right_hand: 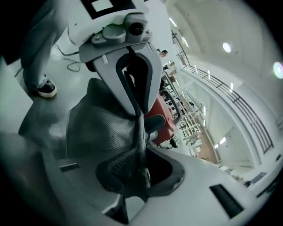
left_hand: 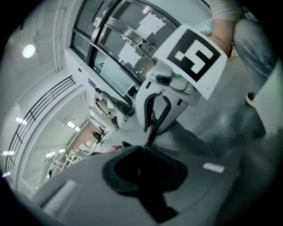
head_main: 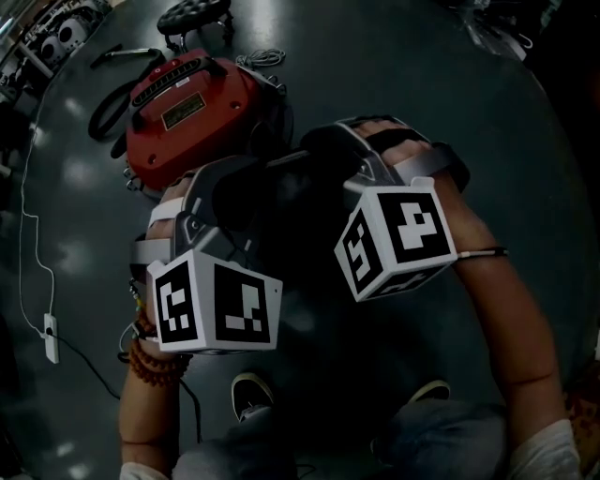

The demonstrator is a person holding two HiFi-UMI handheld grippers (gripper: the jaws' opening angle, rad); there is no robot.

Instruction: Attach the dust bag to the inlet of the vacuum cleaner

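Note:
The red vacuum cleaner [head_main: 187,108] stands on the dark floor at the upper left; it also shows behind the jaws in the right gripper view [right_hand: 161,117]. A dark grey mesh dust bag [head_main: 272,183] hangs bunched between my two grippers, just in front of the vacuum. My left gripper [head_main: 255,180] is shut on a fold of the bag [left_hand: 194,141]. My right gripper [head_main: 311,164] faces it and pinches the same fabric [right_hand: 104,128]. The jaws of both meet on the cloth, tip almost to tip. The vacuum's inlet is hidden behind the bag and grippers.
A black hose [head_main: 108,111] curls left of the vacuum. A white cable with an adapter [head_main: 49,337] runs along the left floor. A wheeled stool base [head_main: 192,14] stands behind the vacuum. The person's shoes [head_main: 251,389] are below the grippers.

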